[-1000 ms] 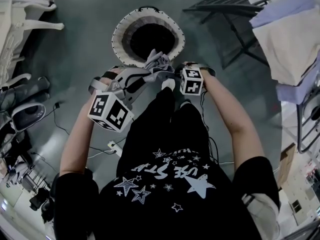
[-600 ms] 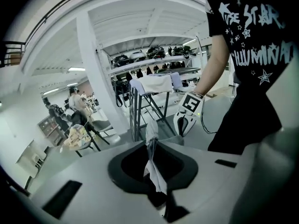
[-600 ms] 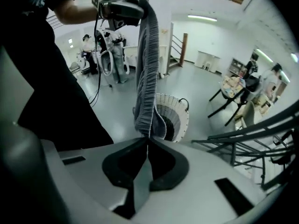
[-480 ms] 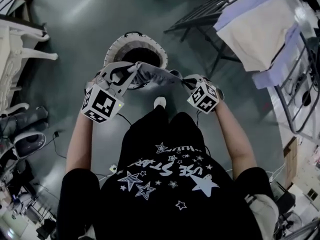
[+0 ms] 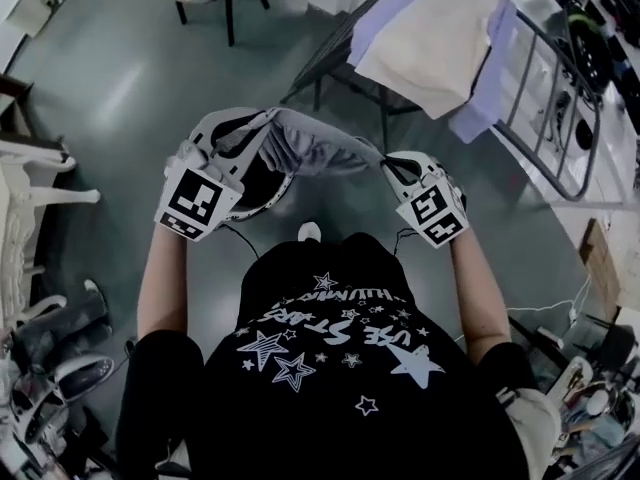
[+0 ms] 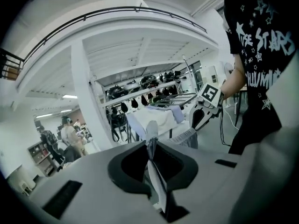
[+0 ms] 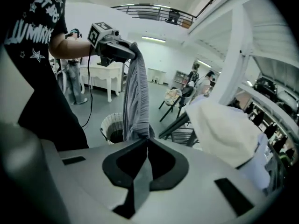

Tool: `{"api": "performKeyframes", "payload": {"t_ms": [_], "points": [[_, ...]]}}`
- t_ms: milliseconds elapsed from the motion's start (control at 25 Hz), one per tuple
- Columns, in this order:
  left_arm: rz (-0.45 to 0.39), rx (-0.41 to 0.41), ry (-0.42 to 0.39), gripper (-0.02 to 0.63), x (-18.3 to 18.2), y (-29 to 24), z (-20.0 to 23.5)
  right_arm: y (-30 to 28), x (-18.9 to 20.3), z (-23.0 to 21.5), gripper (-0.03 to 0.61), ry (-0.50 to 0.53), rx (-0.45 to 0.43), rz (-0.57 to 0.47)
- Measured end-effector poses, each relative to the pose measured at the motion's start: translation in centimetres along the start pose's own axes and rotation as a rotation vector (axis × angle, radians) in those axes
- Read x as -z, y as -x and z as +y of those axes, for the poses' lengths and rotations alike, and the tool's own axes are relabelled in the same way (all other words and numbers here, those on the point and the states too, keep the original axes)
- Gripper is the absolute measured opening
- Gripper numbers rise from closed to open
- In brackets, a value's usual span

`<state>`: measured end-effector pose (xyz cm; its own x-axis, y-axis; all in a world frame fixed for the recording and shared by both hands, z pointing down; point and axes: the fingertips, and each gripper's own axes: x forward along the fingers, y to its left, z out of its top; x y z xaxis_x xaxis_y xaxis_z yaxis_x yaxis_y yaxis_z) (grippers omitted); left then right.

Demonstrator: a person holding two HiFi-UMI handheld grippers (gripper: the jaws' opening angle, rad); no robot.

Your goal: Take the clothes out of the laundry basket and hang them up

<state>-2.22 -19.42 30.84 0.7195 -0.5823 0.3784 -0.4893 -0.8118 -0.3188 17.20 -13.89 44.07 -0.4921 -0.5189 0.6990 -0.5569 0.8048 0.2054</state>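
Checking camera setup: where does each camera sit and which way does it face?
Head view: on the head, facing steeply down; shows both arms, shirt, left gripper, right gripper, garment.
Left gripper view: on that gripper, facing along its jaws toward the rack; shows the shirt.
Right gripper view: on that gripper, facing basket and rack; shows an arm.
Shared: each gripper view sees the other gripper and the garment.

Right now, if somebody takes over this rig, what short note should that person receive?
Left gripper: fingers shut on one end of the grey garment.
Right gripper: fingers shut on the other end.
The garment spans between them, above the laundry basket.
The drying rack, ahead to the right, already carries a cream cloth.
Done: garment out of basket. Left: hang it on the rack; basket contents not visible.
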Motion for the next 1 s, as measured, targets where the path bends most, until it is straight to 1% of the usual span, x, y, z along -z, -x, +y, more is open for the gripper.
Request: {"api": "performKeyframes", "payload": {"t_ms": [160, 280, 480, 640, 760, 840, 1000], "points": [[-0.131, 0.098, 0.005, 0.044, -5.5, -2.0, -1.1, 7.0, 0.2, -2.5, 0.017, -0.080, 0.165, -0.046], [-0.197, 0.189, -0.039, 0.044, -9.4, -4.1, -3.1, 12.4, 1.5, -4.0, 0.016, -0.146, 0.292, -0.056], [-0.259, 0.346, -0.081, 0.044, -14.3, -9.1, -8.1, 20.0, 5.7, -6.2, 0.015, -0.212, 0.477, -0.021], [-0.332, 0.442, -0.143, 0.044, -20.0, -14.3, -12.5, 27.1, 9.8, -9.4, 0.015, -0.286, 0.624, -0.022], [-0.363, 0.466, -0.174, 0.044, -24.0, -18.0, -15.3, 31.9, 12.5, -12.2, 0.015, -0.303, 0.715, -0.024], [-0.376, 0.460, -0.180, 0.044, -26.3, -20.1, -16.8, 34.7, 14.1, -14.0, 0.015, -0.310, 0.759, -0.039], [-0.404, 0.433, -0.165, 0.044, -31.7, -24.4, -20.2, 41.2, 17.6, -18.5, 0.015, -0.299, 0.838, -0.076]]}}
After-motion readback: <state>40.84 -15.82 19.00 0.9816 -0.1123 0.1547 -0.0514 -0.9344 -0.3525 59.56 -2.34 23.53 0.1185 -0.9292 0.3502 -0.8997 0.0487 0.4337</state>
